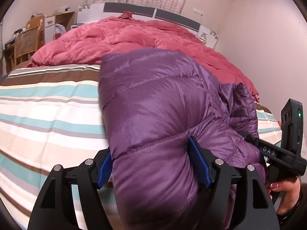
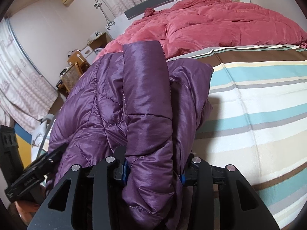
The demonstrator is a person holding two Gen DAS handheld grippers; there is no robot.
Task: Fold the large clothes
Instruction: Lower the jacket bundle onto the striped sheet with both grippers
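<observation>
A shiny purple quilted down jacket lies bunched on the striped bed sheet, near the bed's front edge. In the left wrist view my left gripper has a thick puffed fold of it between its blue pads, which press into the fabric. The right wrist view shows my right gripper clamped on another thick fold of the jacket. The right gripper's body and the hand holding it show at the left view's right edge. The left gripper's body shows at the right view's left edge.
A rumpled pink duvet covers the far half of the bed, up to the white and grey headboard. A wooden chair and desk stand beside the bed. Bare striped sheet stretches to one side of the jacket.
</observation>
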